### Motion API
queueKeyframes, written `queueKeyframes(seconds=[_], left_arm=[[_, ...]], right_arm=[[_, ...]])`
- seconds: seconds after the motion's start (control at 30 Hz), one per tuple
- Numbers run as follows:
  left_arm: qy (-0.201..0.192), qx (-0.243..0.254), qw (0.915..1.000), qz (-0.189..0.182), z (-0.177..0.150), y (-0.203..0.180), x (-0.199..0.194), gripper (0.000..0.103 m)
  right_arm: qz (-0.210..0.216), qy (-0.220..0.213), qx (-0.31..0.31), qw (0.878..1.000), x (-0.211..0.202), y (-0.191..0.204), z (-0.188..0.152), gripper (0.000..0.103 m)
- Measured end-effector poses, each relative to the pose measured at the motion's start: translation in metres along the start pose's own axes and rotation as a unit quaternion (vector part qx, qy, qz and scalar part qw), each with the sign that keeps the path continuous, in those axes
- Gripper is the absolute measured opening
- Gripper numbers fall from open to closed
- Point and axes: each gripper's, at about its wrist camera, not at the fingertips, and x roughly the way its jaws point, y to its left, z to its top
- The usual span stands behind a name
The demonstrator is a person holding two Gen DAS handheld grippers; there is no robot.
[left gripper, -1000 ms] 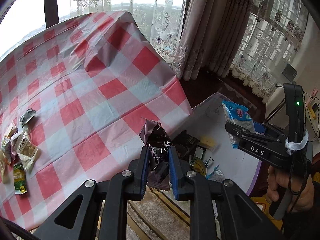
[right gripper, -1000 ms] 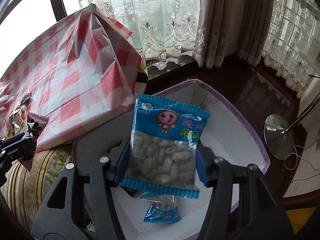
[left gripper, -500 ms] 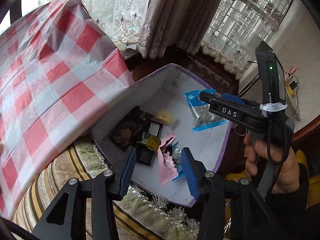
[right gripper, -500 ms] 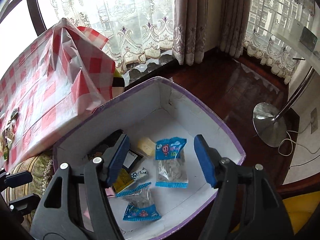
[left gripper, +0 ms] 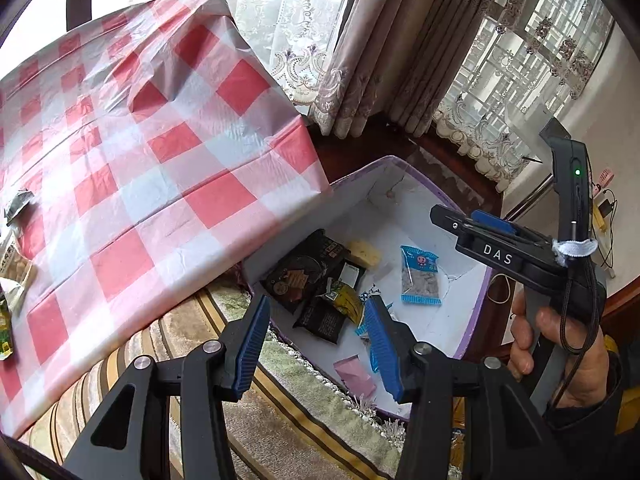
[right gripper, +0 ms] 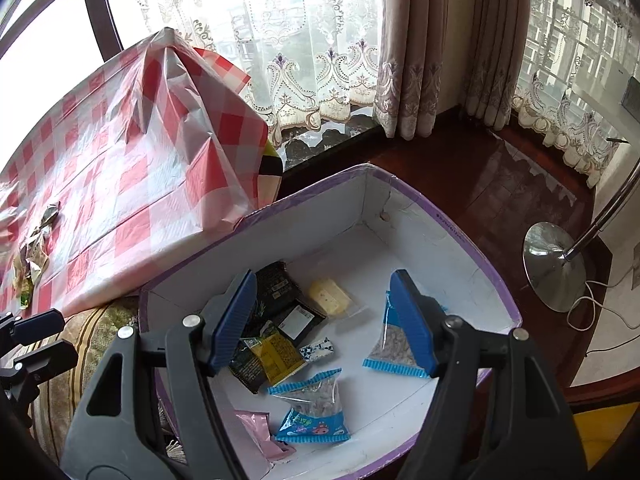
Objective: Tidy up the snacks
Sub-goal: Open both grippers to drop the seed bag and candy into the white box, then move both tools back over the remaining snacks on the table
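Snacks (right gripper: 308,400) in box (right gripper: 460,236); both hand-held grippers (left gripper: 316,344) (right gripper: 324,320) spread, empty.

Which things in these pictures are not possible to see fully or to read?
- Blue peanut packet: right wrist view, partly behind the right gripper finger.
- Pink packet: right wrist view, cut by that gripper's arm.
- Snacks on the checked tablecloth: left wrist view, cut by the edge, too small to read.
- Dark packets: print unreadable.
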Motion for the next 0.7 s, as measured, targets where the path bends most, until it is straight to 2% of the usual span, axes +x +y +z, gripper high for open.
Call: queueKeyframes(seconds=[0.33, 0.53, 0.7], left_arm=[[-0.029, -0.05, 0.9976, 0.037, -0.002, 0.047, -0.02, 0.051], [-0.044, -0.096, 0.9925, 0.061, -0.01, 0.085, -0.036, 0.051], [-0.054, -0.125, 0.9871, 0.084, -0.018, 0.117, -0.051, 0.051]], right_arm=[[0.033, 0.002, -0.065, 0.997, -0.003, 0.057, -0.001, 0.072], [0.074, 0.0, -0.09, 0.993, -0.01, 0.09, -0.001, 0.072], [0.085, -0.004, -0.109, 0.99, -0.015, 0.114, 0.004, 0.072]])
